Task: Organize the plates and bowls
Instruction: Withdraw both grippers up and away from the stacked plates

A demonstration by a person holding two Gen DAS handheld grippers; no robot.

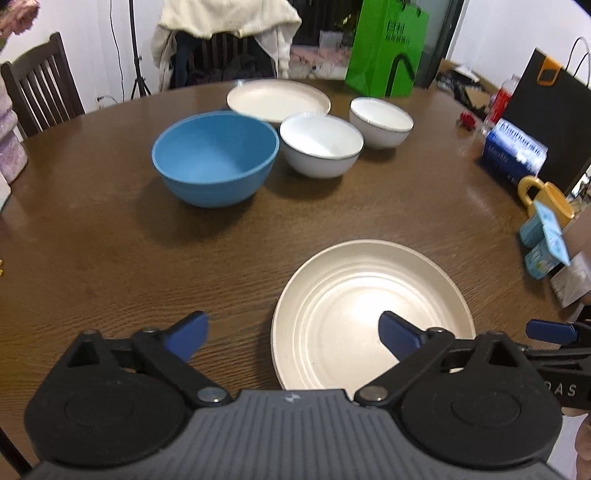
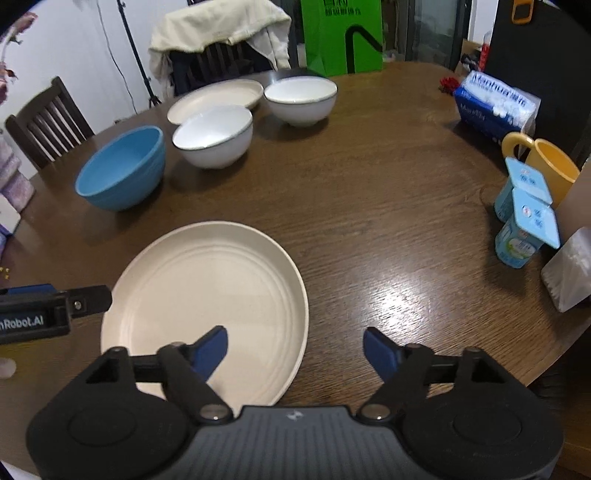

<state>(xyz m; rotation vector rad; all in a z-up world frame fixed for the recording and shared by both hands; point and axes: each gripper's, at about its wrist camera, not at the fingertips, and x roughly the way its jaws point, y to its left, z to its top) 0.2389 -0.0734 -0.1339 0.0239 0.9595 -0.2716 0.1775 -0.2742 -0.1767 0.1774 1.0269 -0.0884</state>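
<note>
Left wrist view showed the near cream plate point(image 1: 373, 314) lying flat on the brown wooden table point(image 1: 110, 258) at about five o'clock, with the left gripper point(image 1: 291, 336) hanging over its left rim, blue fingers point(image 1: 188, 334) spread wide and pinching nothing: one finger stood over bare wood, the other over the plate's well. From the right wrist view the same plate point(image 2: 207, 306) sat at seven o'clock, and the right gripper point(image 2: 295, 350) straddled its right rim, jaws likewise apart and empty. No earlier picture says whether the plate was newly set there.

Beyond it, toward twelve o'clock, the rest of the crockery stood unstacked: a blue bowl point(image 1: 216, 157) at eleven, a white bowl point(image 1: 321, 144) with a dark rim just beside it, a second white bowl point(image 1: 380, 120) near that, and a far cream plate point(image 1: 279, 99) behind them.

At three o'clock, well apart from the dishes, a yellow mug point(image 2: 546, 166), two small yogurt cups point(image 2: 524, 221) and a tissue pack point(image 2: 495, 107) crowded the table edge; a green bag point(image 1: 384, 48) and a chair draped with a cream garment point(image 1: 229, 22) stood past the far side.

By the look of things, the sorting was barely begun: neither plate was stacked on the other, and no bowl was nested.
</note>
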